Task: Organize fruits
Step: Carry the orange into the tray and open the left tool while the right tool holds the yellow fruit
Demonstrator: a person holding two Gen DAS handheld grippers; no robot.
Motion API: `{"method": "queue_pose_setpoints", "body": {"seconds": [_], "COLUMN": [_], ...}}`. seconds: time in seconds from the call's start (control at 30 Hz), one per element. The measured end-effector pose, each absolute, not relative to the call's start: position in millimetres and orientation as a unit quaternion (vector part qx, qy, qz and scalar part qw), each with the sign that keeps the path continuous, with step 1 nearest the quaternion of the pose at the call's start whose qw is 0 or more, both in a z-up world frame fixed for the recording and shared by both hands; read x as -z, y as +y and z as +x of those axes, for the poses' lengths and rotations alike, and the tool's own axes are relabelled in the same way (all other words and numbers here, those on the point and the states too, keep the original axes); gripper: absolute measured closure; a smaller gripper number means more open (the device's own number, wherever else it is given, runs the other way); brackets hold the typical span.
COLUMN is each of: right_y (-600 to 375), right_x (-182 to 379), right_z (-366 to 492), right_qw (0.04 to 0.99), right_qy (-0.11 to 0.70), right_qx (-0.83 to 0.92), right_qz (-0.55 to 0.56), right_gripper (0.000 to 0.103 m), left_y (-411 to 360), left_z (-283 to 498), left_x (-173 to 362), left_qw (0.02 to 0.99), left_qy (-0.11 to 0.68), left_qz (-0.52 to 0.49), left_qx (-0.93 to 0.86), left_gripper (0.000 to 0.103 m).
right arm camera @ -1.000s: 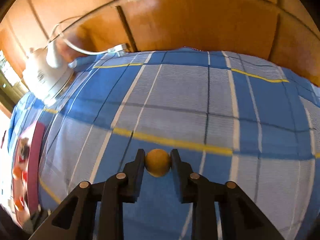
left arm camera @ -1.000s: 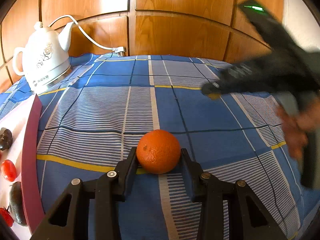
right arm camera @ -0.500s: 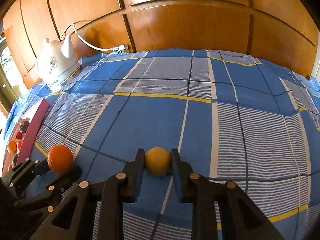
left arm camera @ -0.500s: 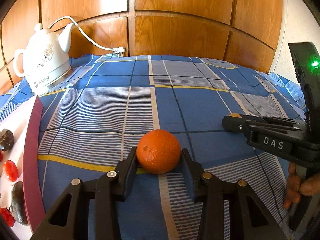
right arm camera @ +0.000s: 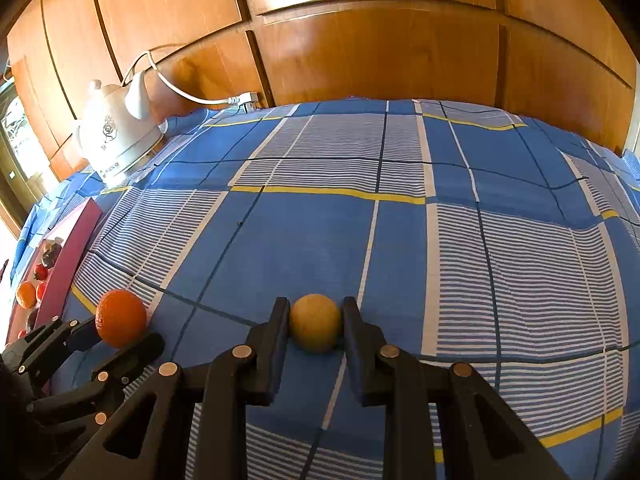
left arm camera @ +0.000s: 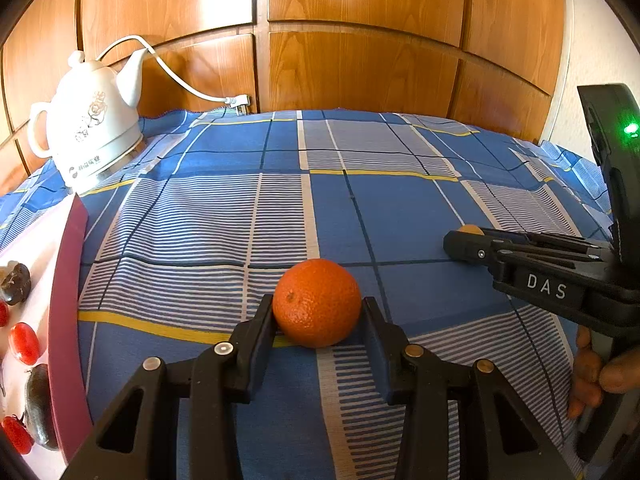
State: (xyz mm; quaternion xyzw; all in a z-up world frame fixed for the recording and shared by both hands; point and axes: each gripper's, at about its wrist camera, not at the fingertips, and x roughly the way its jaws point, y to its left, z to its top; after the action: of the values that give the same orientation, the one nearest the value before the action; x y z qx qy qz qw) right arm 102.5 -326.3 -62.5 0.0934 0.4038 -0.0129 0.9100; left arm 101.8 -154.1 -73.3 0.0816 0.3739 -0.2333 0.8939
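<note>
An orange (left arm camera: 316,304) rests on the blue checked cloth (left arm camera: 280,208) between the fingers of my left gripper (left arm camera: 318,310), whose pads press its two sides. The right wrist view has that orange (right arm camera: 120,316) and the left gripper (right arm camera: 124,334) at lower left. My right gripper (right arm camera: 315,308) is shut on a small round yellow fruit (right arm camera: 315,322) low over the cloth. From the left wrist camera, the right gripper (left arm camera: 460,240) reaches in from the right, with the yellow fruit (left arm camera: 471,229) peeking above its tip.
A white tray with a maroon rim (left arm camera: 66,280) lies at the left and holds cherry tomatoes (left arm camera: 24,342) and dark fruits. A white kettle (left arm camera: 94,132) with a cable stands at the back left. A wooden panel wall closes the far side. A person's hand (left arm camera: 592,376) holds the right gripper.
The right gripper, with the yellow fruit in it, swung in from the upper right and came down near the cloth. The left gripper and the orange stayed put.
</note>
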Motion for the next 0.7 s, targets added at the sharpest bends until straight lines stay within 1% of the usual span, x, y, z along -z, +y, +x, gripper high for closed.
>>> {"method": "queue_pose_setpoints", "body": {"seconds": [0.17,0.33,0.4,0.5,0.7], "right_y": [-326,-325,-324,-325,-325], "right_x": [63,63,62,62,63], "right_z": [103,103,103,104,103], "right_qw": [0.91,0.911,0.911,0.911,0.911], "right_qy": [0.403,0.403,0.403,0.403,0.403], "right_qx": [0.013,0.015,0.016,0.015,0.015], "right_qz": [0.092,0.087,0.085,0.086,0.085], "right_gripper": [0.077,0.077,0.077,0.077,0.077], "left_y": [-153,-155,-152,-144,-128], "left_z": [102,100,99,94,80], "left_x": [72,68,65,53,9], "left_qw": [0.893,0.89,0.887,0.887,0.899], "left_qy": [0.377,0.384,0.394,0.398,0.371], "left_qz": [0.078,0.092,0.081,0.06,0.043], "left_qx": [0.232,0.229,0.227,0.227,0.227], "left_gripper": [0.064,0.065,0.065,0.065,0.065]}}
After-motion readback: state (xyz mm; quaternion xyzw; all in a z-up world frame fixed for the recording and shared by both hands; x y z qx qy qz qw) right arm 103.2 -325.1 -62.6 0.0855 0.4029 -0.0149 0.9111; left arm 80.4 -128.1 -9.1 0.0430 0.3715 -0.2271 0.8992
